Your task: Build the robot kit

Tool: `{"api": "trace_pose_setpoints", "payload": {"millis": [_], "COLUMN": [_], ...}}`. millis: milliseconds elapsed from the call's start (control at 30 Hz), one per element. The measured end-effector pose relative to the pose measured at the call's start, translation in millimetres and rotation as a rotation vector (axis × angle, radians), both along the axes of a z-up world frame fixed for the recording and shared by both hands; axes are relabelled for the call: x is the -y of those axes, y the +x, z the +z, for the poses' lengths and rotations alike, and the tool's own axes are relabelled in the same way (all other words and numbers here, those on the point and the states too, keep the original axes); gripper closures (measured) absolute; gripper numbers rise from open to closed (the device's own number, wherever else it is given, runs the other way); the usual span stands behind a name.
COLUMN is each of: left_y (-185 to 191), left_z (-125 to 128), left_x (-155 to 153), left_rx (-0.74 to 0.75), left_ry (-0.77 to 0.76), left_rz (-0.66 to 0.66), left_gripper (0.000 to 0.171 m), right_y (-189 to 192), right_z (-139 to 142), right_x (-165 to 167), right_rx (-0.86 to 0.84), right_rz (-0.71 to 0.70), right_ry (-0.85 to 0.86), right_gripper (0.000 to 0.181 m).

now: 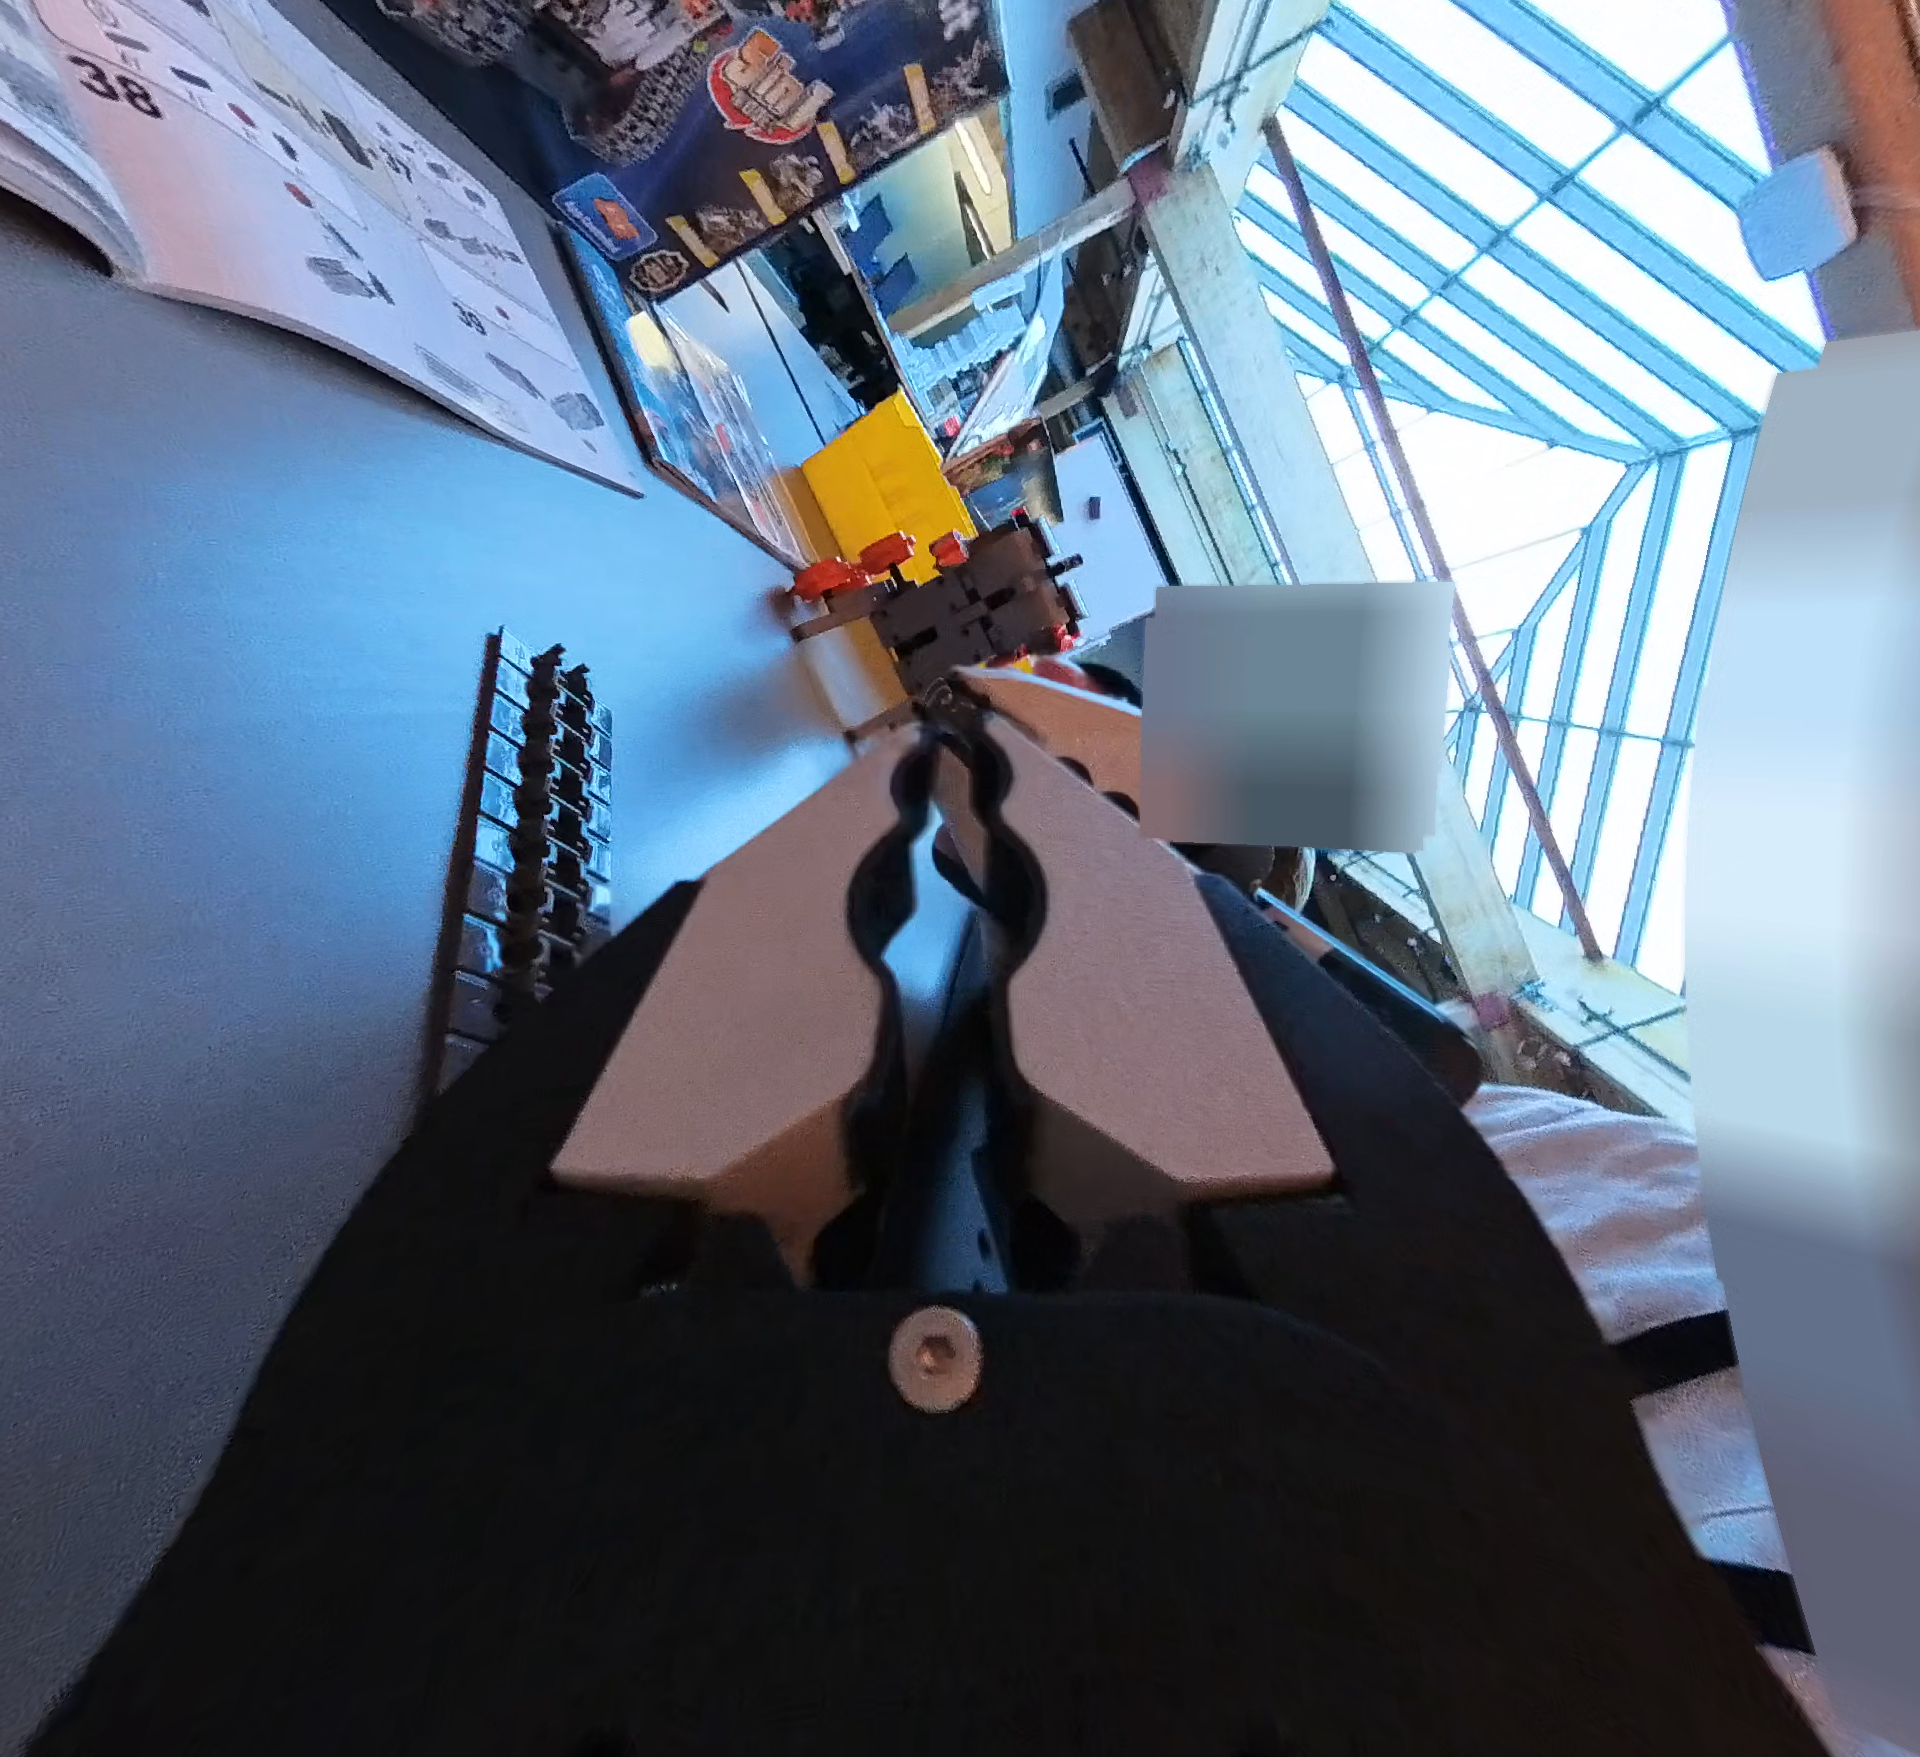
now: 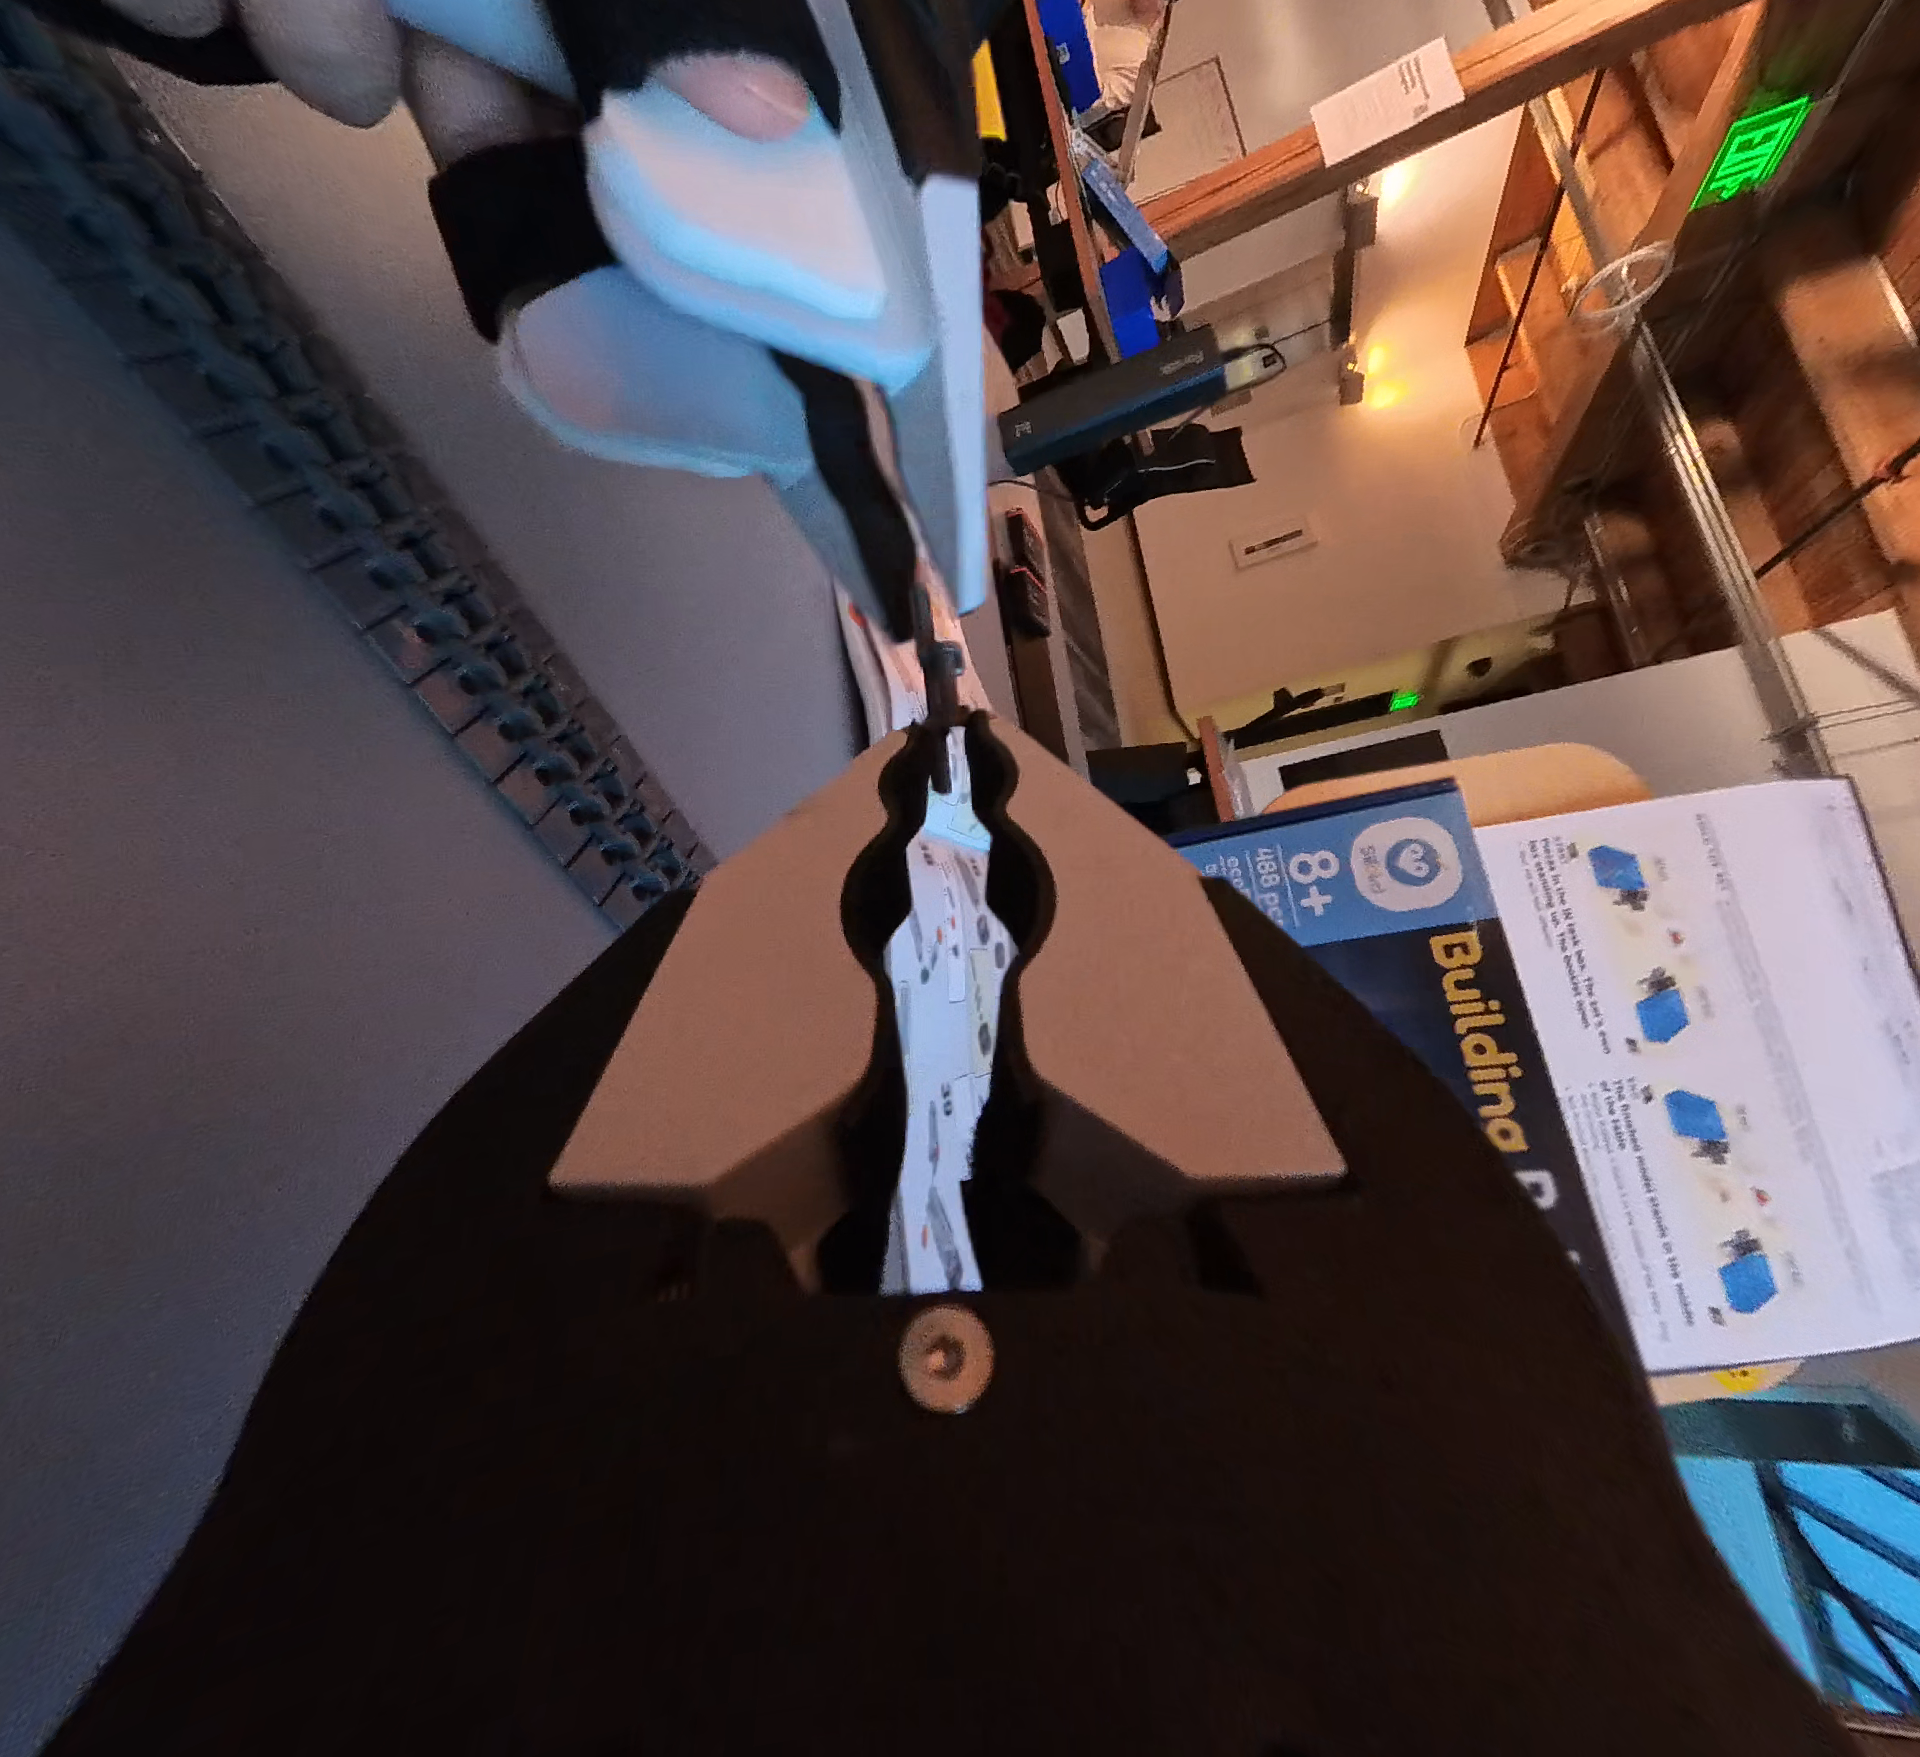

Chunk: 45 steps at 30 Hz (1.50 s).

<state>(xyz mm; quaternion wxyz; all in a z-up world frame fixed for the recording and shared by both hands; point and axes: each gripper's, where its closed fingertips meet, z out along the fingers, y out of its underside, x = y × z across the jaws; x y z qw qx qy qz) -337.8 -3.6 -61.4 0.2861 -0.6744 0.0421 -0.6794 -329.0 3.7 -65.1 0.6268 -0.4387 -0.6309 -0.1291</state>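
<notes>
Both grippers, left gripper and right gripper, pinch one small dark piece.

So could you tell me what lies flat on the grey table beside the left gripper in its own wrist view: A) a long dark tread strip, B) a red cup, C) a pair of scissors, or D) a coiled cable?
A: a long dark tread strip lies flat on the grey table, just left of the left gripper.

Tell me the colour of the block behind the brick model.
Yellow; left wrist view shows it best.
</notes>
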Motion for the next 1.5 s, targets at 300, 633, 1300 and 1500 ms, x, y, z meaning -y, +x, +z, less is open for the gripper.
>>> {"api": "trace_pose_setpoints", "payload": {"millis": [300, 633, 1300, 1500], "left_y": [-12, 6, 14, -13], "left_z": [-6, -34, -22, -44], "left_x": [16, 62, 66, 3], "left_rx": [-0.285, -0.539, -0.478, -0.760], "left_ry": [0.255, 0.458, 0.524, 0.516], "left_rz": [-0.142, -0.505, -0.505, -0.188], "left_gripper": [0.171, 0.170, 0.171, 0.113], "right_y": [-6, -5, -8, 26], "right_z": [-22, -35, -28, -43], "right_x": [30, 77, 86, 15], "right_rx": [-0.210, -0.307, -0.303, -0.432], "right_rz": [0.226, 0.450, 0.475, 0.128], "right_ry": [-0.678, -1.662, -1.779, -1.540], "right_gripper": [0.157, 0.170, 0.176, 0.176]}}
